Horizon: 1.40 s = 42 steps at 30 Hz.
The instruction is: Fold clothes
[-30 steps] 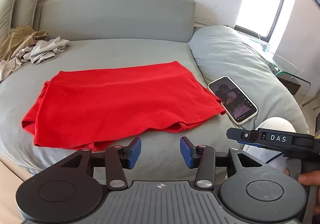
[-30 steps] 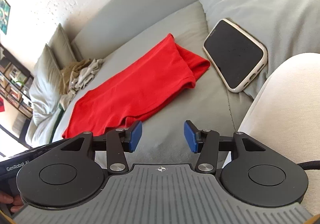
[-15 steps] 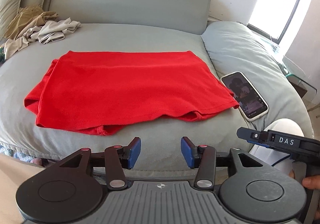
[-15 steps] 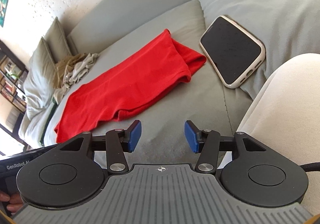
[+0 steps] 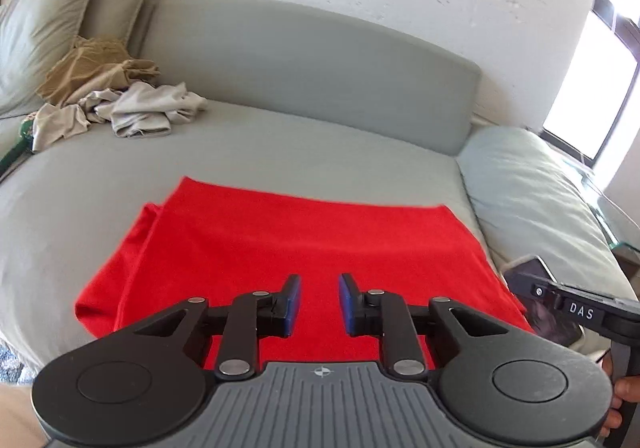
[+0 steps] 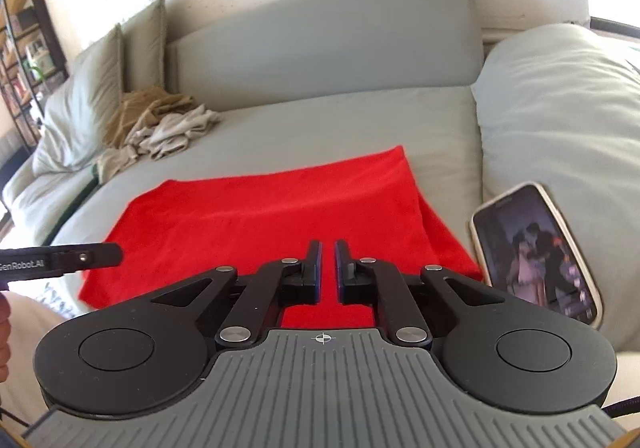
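Note:
A red garment (image 5: 320,240) (image 6: 260,215) lies folded flat on the grey sofa seat (image 5: 280,151), with a doubled layer sticking out at its left side. My left gripper (image 5: 319,302) is low over the garment's near edge, jaws half apart with red cloth showing between them. Over the near right part of the garment, my right gripper (image 6: 328,272) has its jaws almost together, with only a thin slit of red between the pads. Each gripper's body pokes into the other's view: the right one (image 5: 580,312) and the left one (image 6: 60,260).
A phone (image 6: 536,252) with a lit screen lies just right of the garment against a large grey cushion (image 6: 560,107). A pile of beige and tan clothes (image 5: 120,103) sits at the back left beside pillows (image 5: 48,19). A shelf (image 6: 20,47) stands far left.
Both grippers moved forward and down onto the garment's near edge. The left jaws narrowed by about half. The right jaws closed almost fully.

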Motion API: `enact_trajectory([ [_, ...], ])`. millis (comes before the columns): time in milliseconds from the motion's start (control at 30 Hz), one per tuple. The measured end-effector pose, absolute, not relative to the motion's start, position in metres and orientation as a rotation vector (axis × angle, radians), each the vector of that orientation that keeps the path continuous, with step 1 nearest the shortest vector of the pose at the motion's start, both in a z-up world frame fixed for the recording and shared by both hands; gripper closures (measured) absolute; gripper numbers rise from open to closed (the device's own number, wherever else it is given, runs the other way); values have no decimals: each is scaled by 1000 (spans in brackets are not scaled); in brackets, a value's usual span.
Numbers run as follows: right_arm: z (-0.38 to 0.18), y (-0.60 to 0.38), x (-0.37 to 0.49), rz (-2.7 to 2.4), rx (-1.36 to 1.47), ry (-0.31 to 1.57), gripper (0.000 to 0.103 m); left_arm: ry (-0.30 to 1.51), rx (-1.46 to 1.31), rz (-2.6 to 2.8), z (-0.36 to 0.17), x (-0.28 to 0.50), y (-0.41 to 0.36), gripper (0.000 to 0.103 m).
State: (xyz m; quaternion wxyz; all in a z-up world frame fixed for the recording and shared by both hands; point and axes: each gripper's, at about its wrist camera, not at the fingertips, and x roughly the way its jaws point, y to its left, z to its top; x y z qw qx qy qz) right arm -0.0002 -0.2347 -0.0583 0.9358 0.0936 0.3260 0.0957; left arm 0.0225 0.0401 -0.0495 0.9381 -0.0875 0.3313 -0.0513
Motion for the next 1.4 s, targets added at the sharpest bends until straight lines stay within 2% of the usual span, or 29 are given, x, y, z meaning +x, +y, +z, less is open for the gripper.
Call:
enact_trajectory([
  [133, -74, -225, 65, 149, 211, 672, 91, 627, -171, -17, -64, 74, 53, 83],
  [300, -95, -231, 100, 23, 188, 695, 91, 765, -178, 85, -108, 109, 77, 84],
  [333, -97, -238, 99, -12, 185, 703, 98, 780, -182, 83, -115, 110, 81, 84],
  [400, -99, -251, 96, -80, 180, 717, 98, 773, -177, 75, -119, 108, 86, 82],
  [433, -100, -258, 95, -114, 177, 724, 97, 772, -180, 79, -118, 107, 88, 83],
  [467, -101, -265, 94, -148, 174, 730, 89, 773, -188, 87, -115, 105, 88, 83],
  [567, -95, -291, 81, -202, 249, 732, 89, 762, -141, 88, -97, 92, 74, 85],
  [633, -82, -305, 62, -193, 332, 705, 89, 746, -99, 44, -84, 74, 58, 82],
  [667, -76, -311, 52, -186, 368, 693, 86, 741, -81, 17, -79, 64, 50, 78],
  [700, -73, -314, 41, -173, 401, 690, 83, 741, -65, -8, -74, 53, 43, 69],
  [767, -69, -316, 17, -136, 458, 699, 64, 745, -39, -51, -69, 32, 29, 64],
  [800, -71, -313, 8, -119, 466, 713, 61, 741, -28, -70, -70, 21, 22, 64],
  [933, -80, -287, -29, -40, 422, 738, 60, 721, 13, -155, -79, -12, -1, 64],
  [1067, -84, -237, -38, 70, 190, 677, 60, 718, 63, -223, -94, -21, -18, 64],
  [1133, -87, -217, -35, 126, 104, 651, 62, 778, 97, -221, -103, -18, -23, 64],
  [1300, -104, -205, -31, 163, 81, 782, 62, 845, 109, -196, -103, -25, -20, 61],
  [1400, -100, -225, -41, 140, 220, 852, 50, 833, 62, -180, -93, -33, -13, 61],
])
